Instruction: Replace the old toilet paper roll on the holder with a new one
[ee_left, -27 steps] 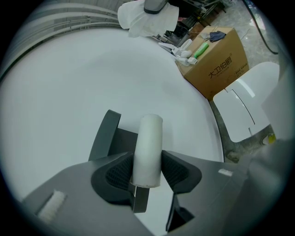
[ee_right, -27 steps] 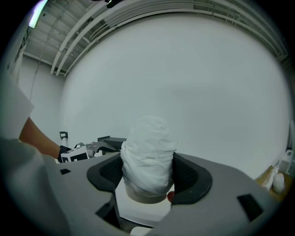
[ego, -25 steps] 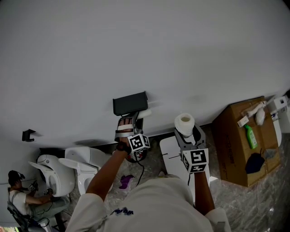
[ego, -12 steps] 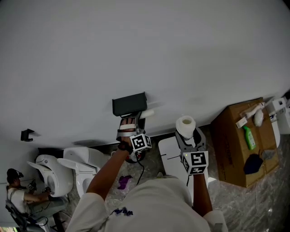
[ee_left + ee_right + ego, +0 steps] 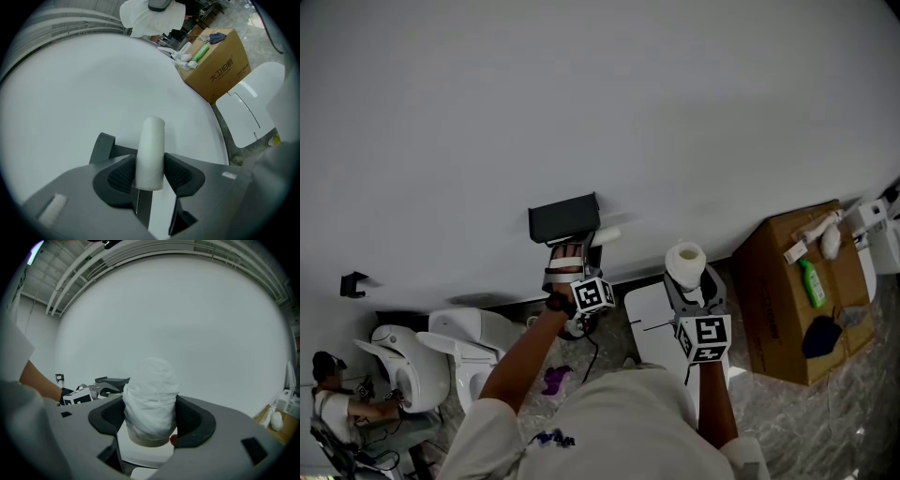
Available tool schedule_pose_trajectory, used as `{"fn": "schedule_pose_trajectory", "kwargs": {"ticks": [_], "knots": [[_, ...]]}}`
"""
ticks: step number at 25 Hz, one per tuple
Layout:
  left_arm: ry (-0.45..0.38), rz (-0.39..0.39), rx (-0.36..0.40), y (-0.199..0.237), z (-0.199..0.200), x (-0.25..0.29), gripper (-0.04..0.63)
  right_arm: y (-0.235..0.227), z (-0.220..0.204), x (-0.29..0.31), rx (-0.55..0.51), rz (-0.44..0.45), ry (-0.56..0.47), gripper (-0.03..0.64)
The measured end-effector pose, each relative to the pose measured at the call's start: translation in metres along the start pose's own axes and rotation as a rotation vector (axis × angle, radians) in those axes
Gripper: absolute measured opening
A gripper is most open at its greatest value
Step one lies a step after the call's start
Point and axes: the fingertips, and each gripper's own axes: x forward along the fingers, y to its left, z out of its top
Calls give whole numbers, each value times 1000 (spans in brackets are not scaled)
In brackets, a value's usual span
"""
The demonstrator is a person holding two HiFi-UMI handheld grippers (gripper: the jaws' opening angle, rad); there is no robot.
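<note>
Tube smooth, cylindrical, roll seemingly crinkle-wrapped

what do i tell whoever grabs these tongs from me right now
Left tongs: shut on the old core, a thin white tube, just right of the dark wall holder.
Right tongs: shut on the new roll, held further right, clear of the holder.
Done: new roll picked up; the core looks off the holder.
Left: set the core aside, mount the new roll.
</note>
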Motion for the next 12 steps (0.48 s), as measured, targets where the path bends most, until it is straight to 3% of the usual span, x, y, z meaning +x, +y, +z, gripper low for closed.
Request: {"fn": "schedule_pose_trajectory", "kwargs": {"ticks": [12], "knots": [[-23,-1,9,-5,12,7,190,-3,-1,-4,-3,-13,4,305]]}}
